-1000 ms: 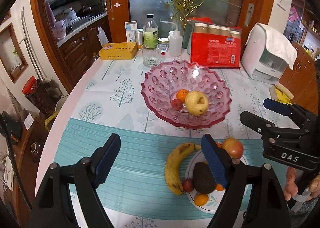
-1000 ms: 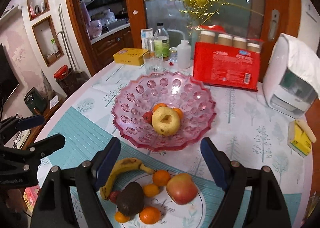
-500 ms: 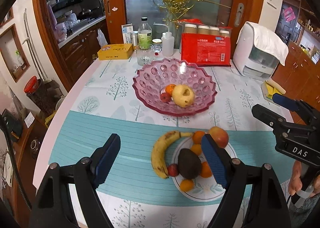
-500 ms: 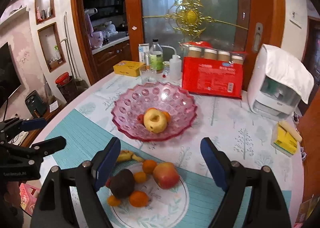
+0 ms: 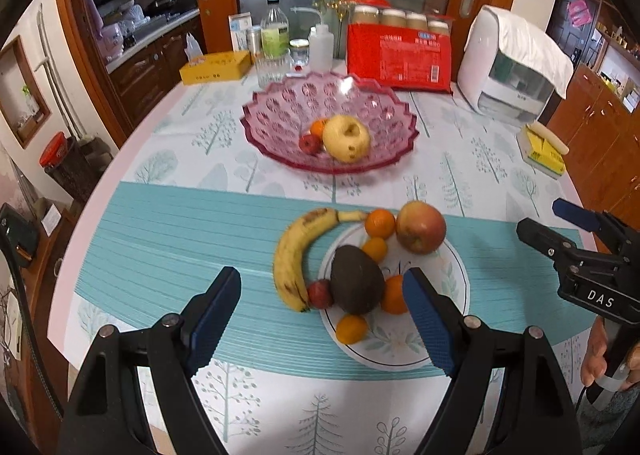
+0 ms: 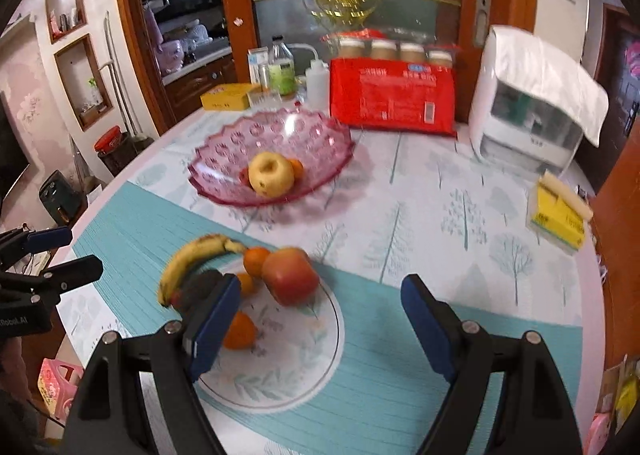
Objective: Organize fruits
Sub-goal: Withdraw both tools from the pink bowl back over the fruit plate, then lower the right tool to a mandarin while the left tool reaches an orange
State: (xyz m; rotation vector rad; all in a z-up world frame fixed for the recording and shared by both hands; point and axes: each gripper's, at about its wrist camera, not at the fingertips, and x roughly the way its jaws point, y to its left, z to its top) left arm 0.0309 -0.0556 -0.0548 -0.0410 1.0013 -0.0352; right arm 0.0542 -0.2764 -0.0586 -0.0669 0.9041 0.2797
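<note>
A white plate (image 5: 440, 343) (image 6: 288, 367) on the teal mat carries a dark avocado (image 5: 356, 279), a red apple (image 5: 421, 227) (image 6: 290, 275), several small oranges and a small red fruit (image 5: 319, 294). A banana (image 5: 294, 255) (image 6: 188, 259) lies along its left rim. Behind stands a pink glass bowl (image 5: 280, 115) (image 6: 320, 139) with a yellow pear (image 5: 346, 137) (image 6: 271, 174), an orange and a small red fruit. My left gripper (image 5: 322, 321) hovers open above the plate's near side, empty. My right gripper (image 6: 320, 329) hangs open over the plate, empty; its left finger hides part of the avocado.
At the back stand a red package (image 5: 400, 57), bottles (image 5: 275, 35), a glass, a yellow box (image 5: 216, 67) and a white appliance (image 5: 516, 67) under a cloth. A yellow sponge pack (image 5: 542, 149) lies at the right edge. The round table's edge curves close on the left.
Both grippers have pulled back from the pink bowl toward the near side of the table. The plate of fruit now lies farther out in front of each. Jaws stayed as wide as before.
</note>
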